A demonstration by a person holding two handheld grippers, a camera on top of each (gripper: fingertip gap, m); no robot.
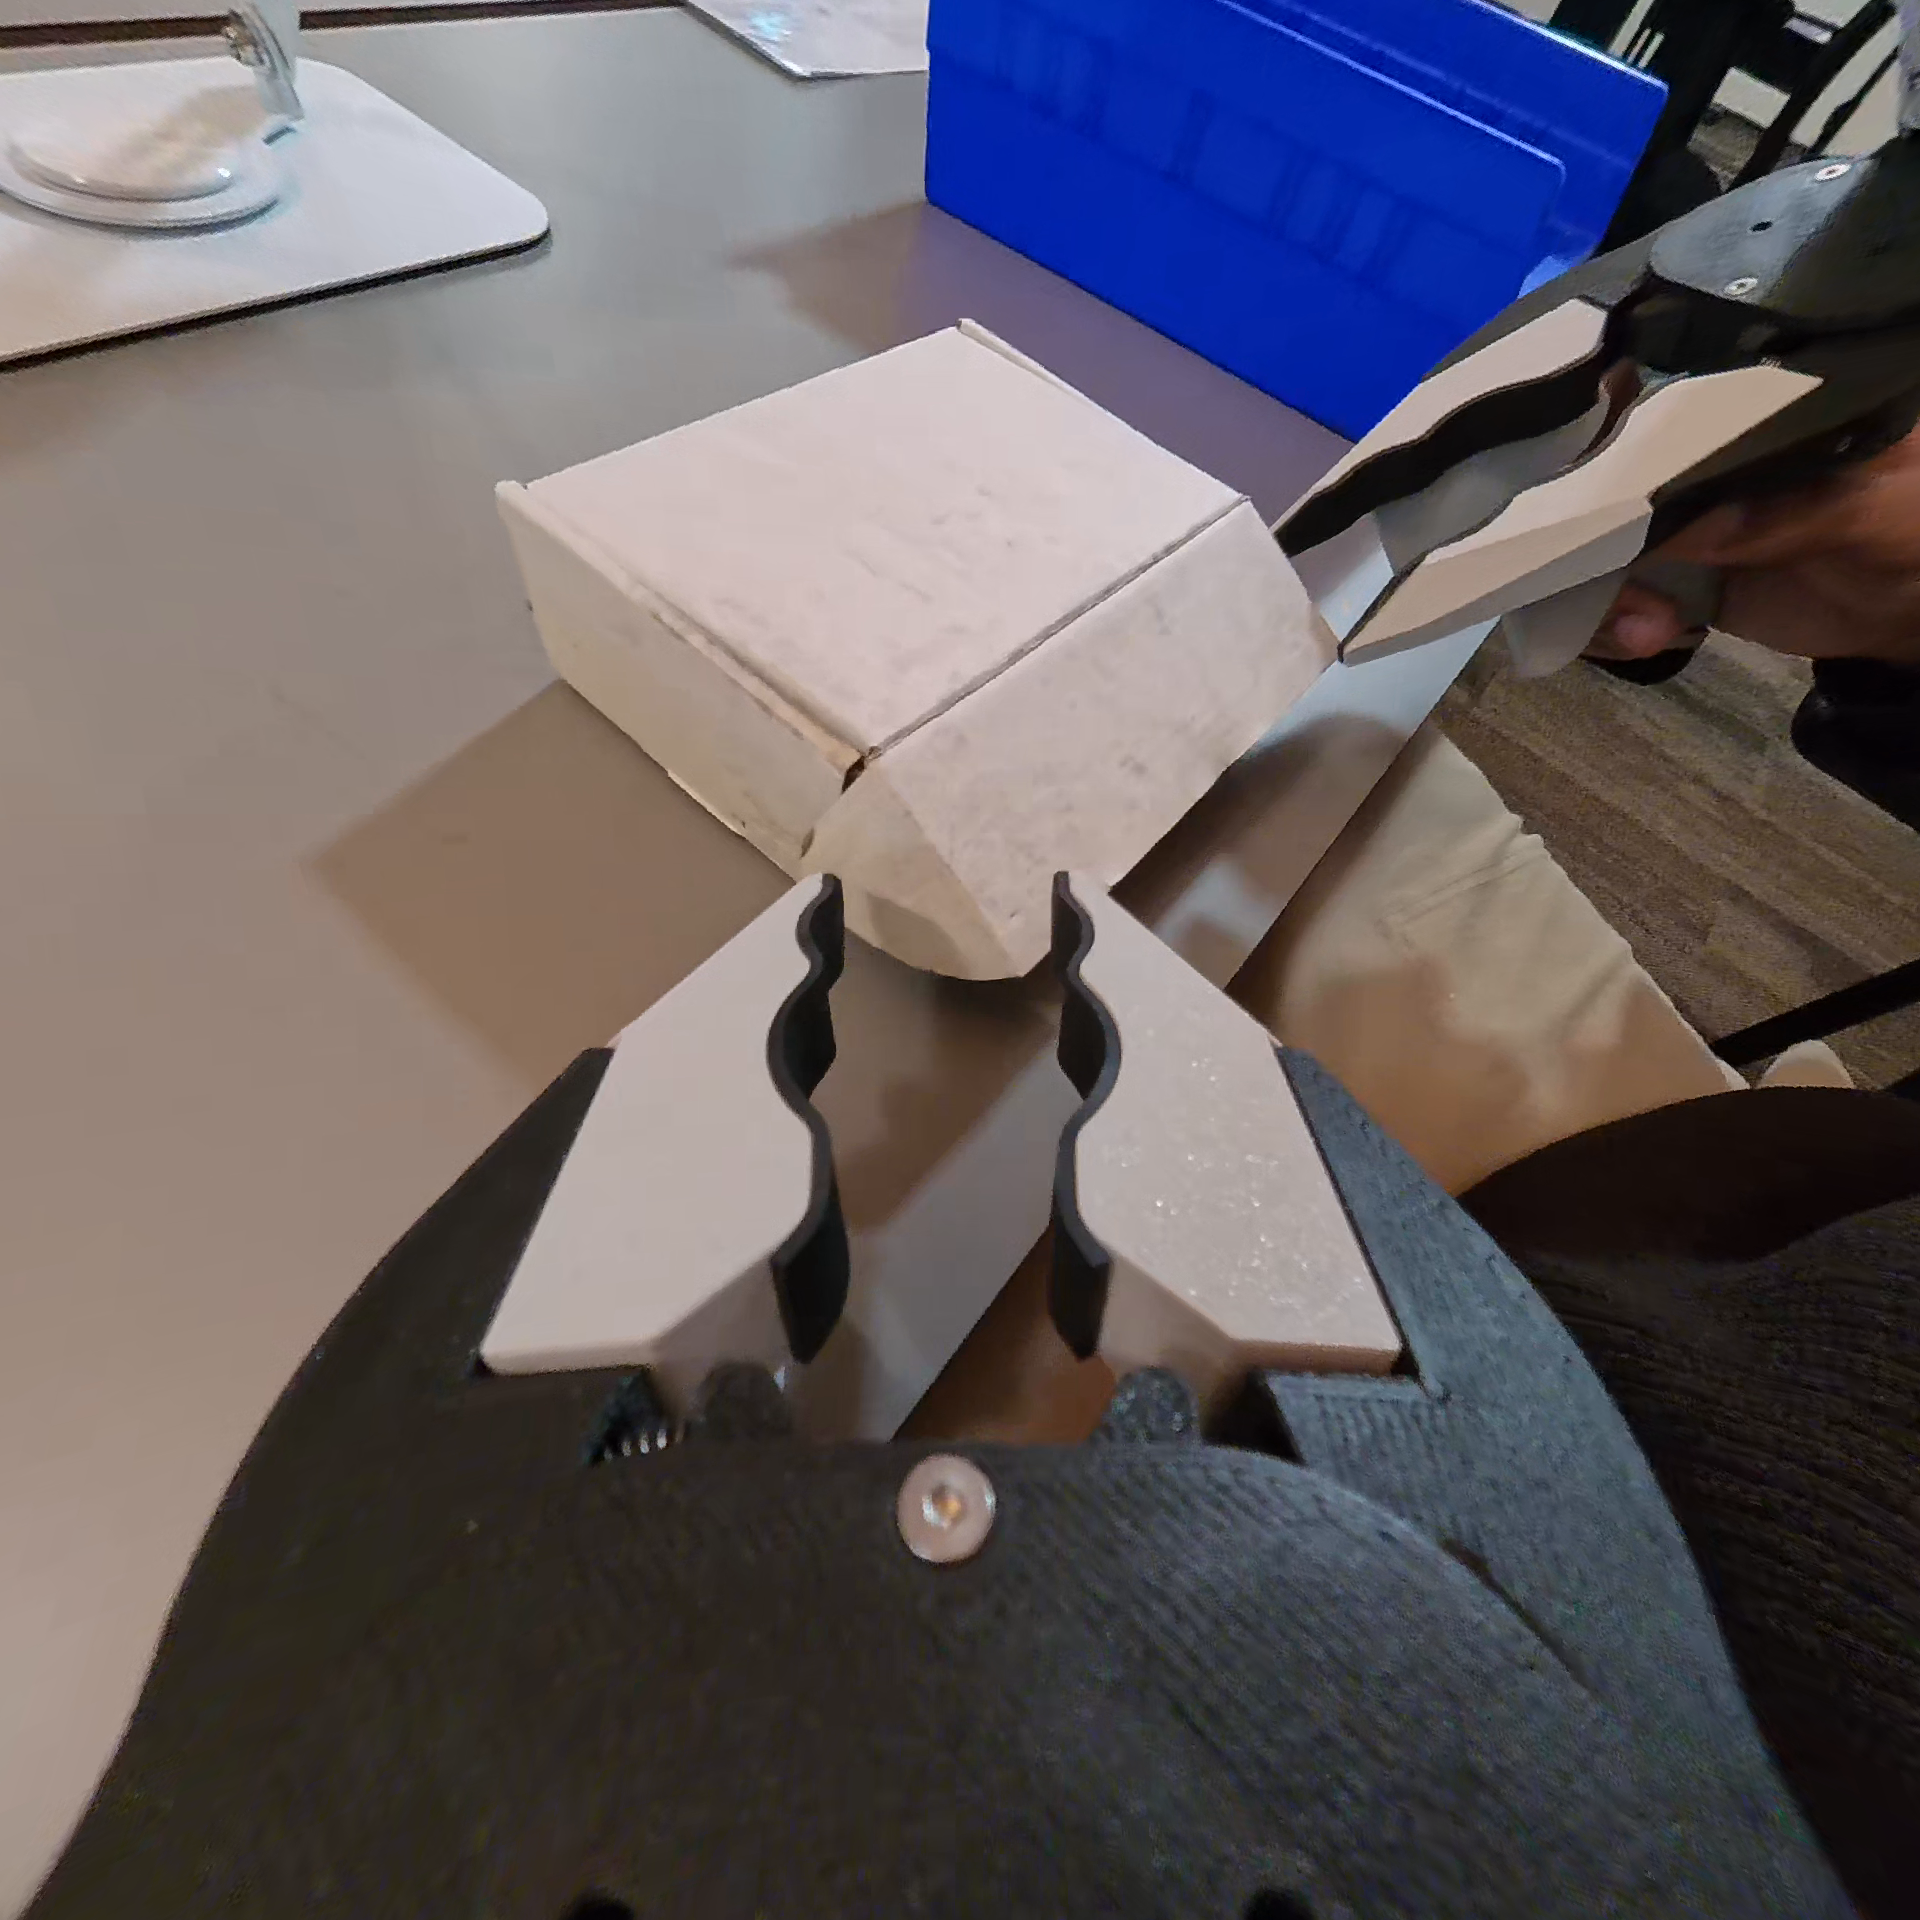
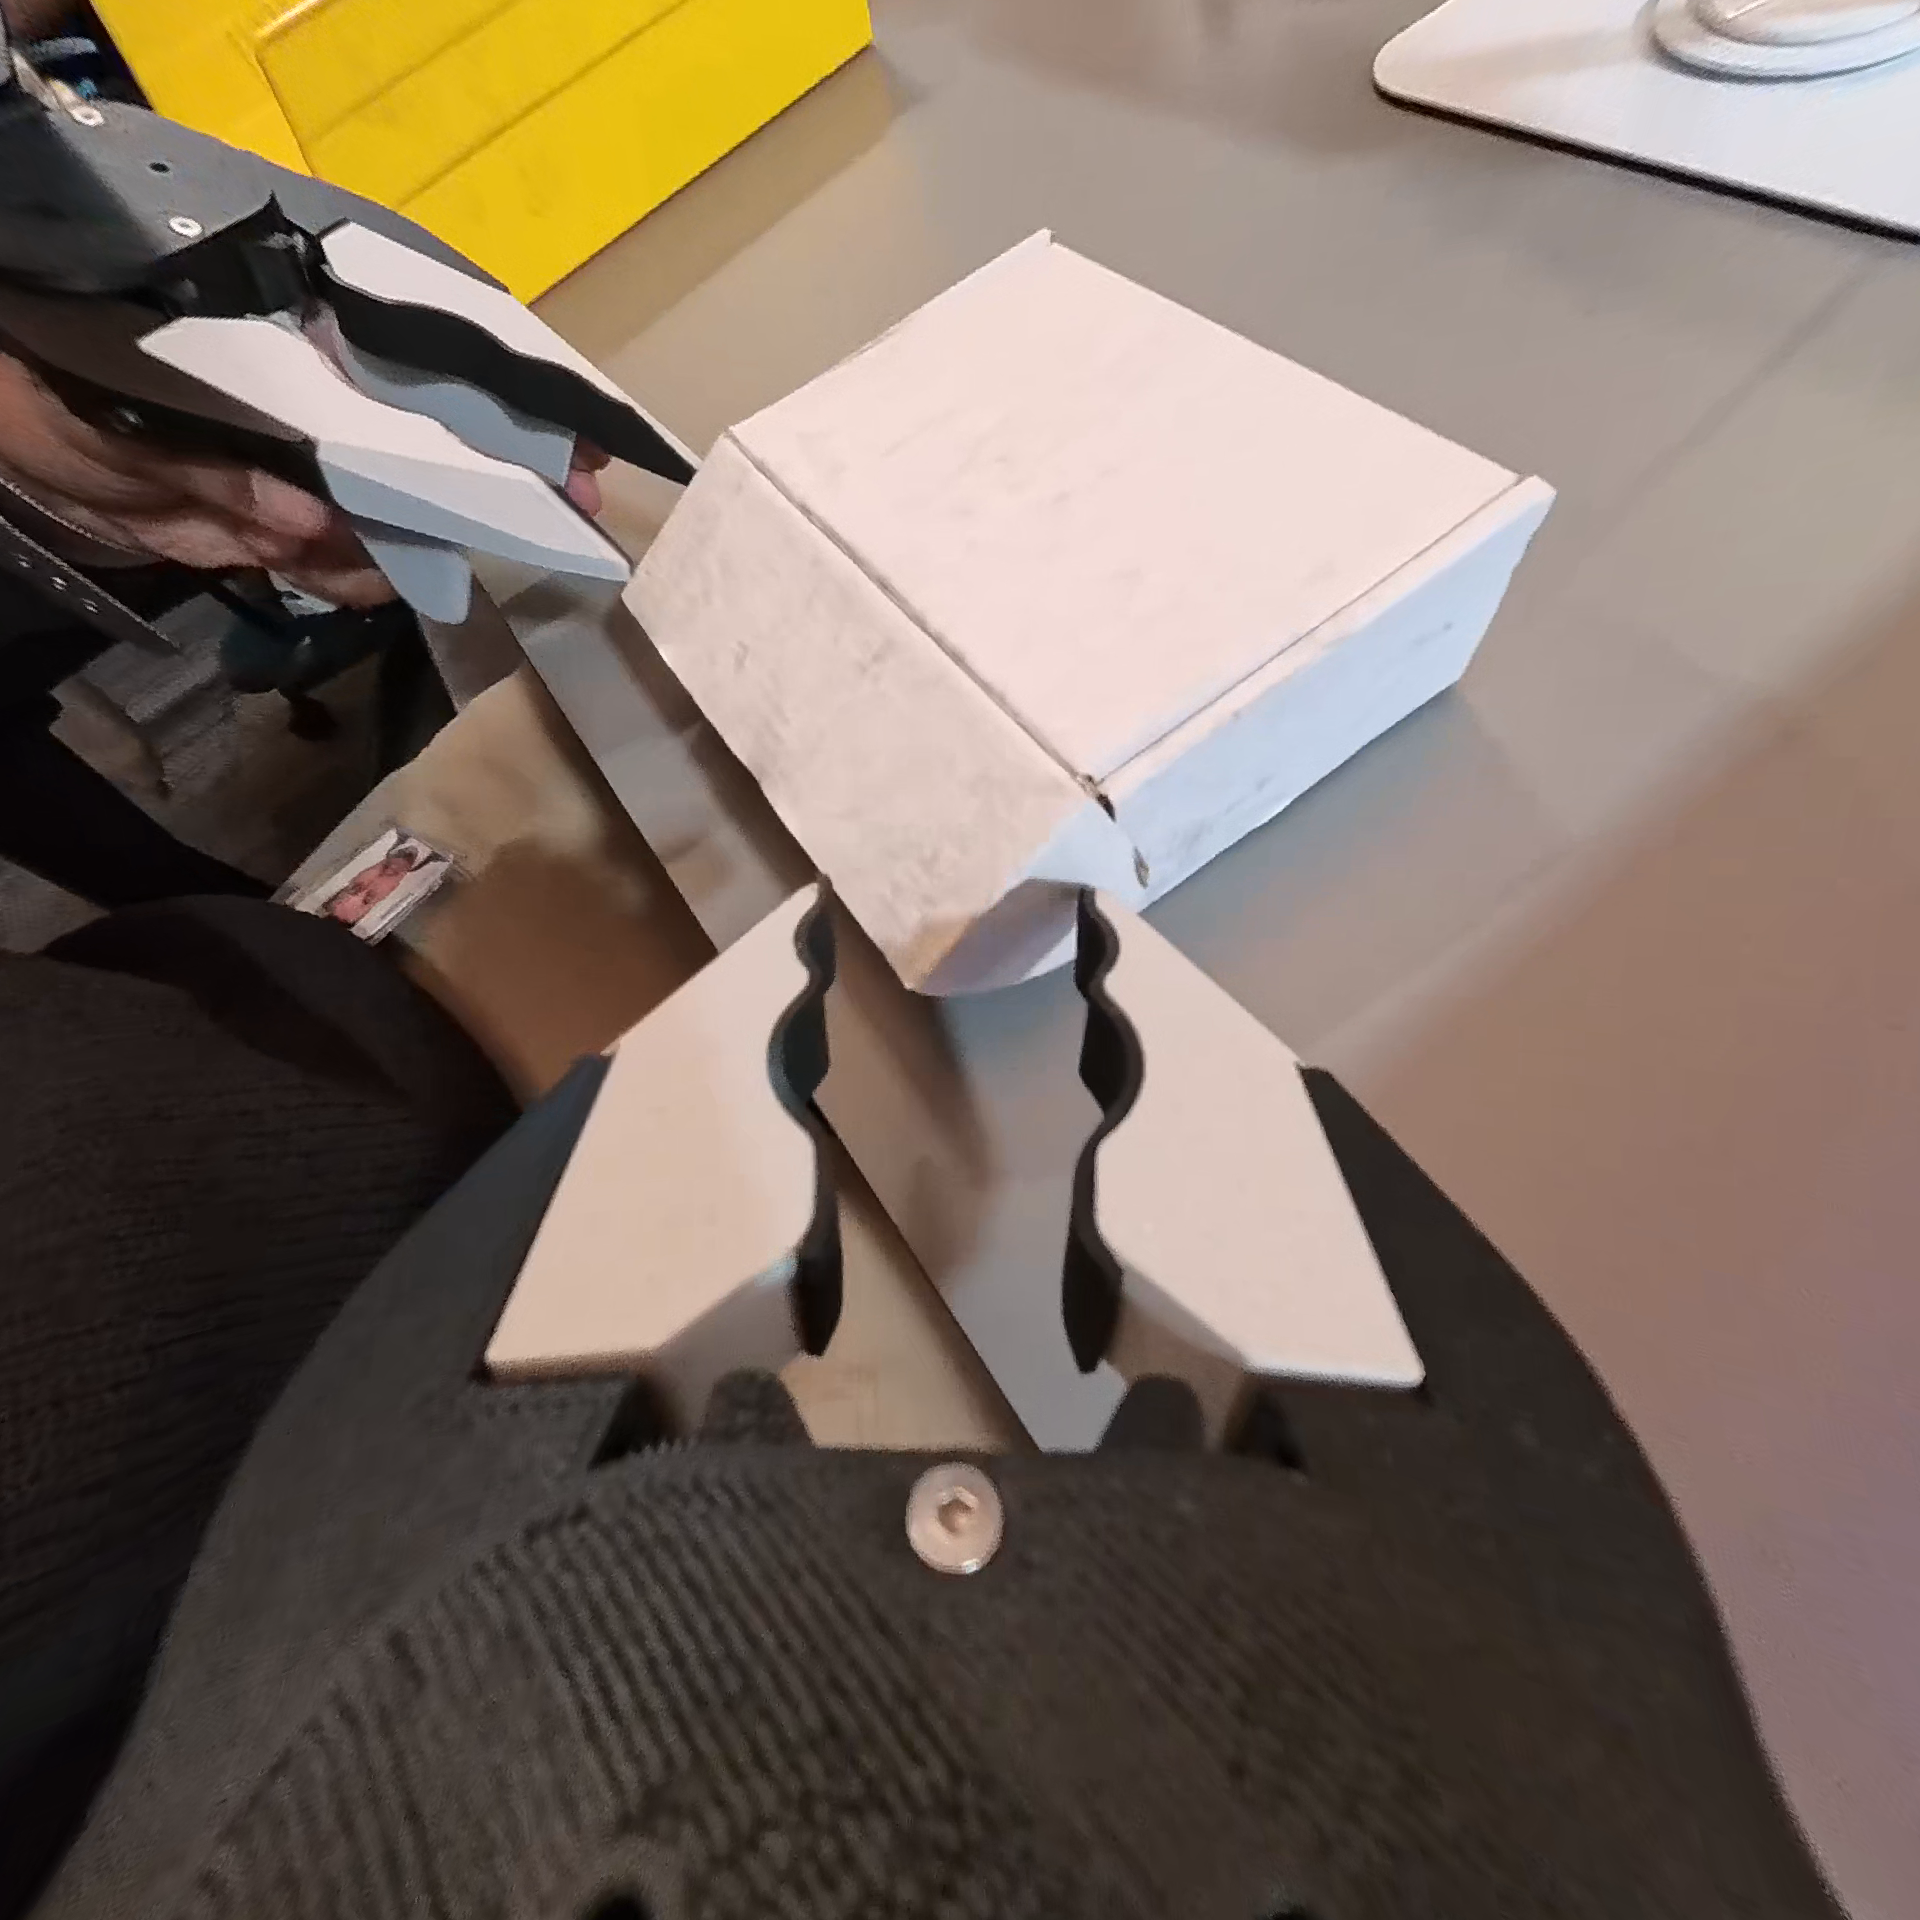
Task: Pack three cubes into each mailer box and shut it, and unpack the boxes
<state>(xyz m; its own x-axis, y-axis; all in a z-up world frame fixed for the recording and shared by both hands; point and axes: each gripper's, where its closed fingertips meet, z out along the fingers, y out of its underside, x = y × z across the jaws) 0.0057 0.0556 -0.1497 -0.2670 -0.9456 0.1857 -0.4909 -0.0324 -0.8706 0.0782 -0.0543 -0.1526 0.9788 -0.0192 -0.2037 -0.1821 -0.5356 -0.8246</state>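
Observation:
A white mailer box (image 1: 862, 582) lies on the grey table (image 1: 260, 675) near its front edge, lid down. Its front flap (image 1: 1060, 748) sticks out slanted, untucked, over the edge. My left gripper (image 1: 940, 894) is open, with the flap's left corner between its fingertips. My right gripper (image 2: 954, 904) is open, with the flap's right corner (image 2: 966, 935) between its fingertips. Each gripper also shows in the other's view, the right gripper (image 1: 1314, 597) and the left gripper (image 2: 655, 520), open beside the flap. The box also shows in the right wrist view (image 2: 1091, 540). No cubes are in view.
A blue bin (image 1: 1247, 156) stands behind the box on the right, a yellow bin (image 2: 499, 104) on the left. A white monitor stand base (image 1: 208, 208) sits farther back. The table's edge (image 1: 1340, 748) runs under the flap, with a person's trousers (image 1: 1455, 935) below.

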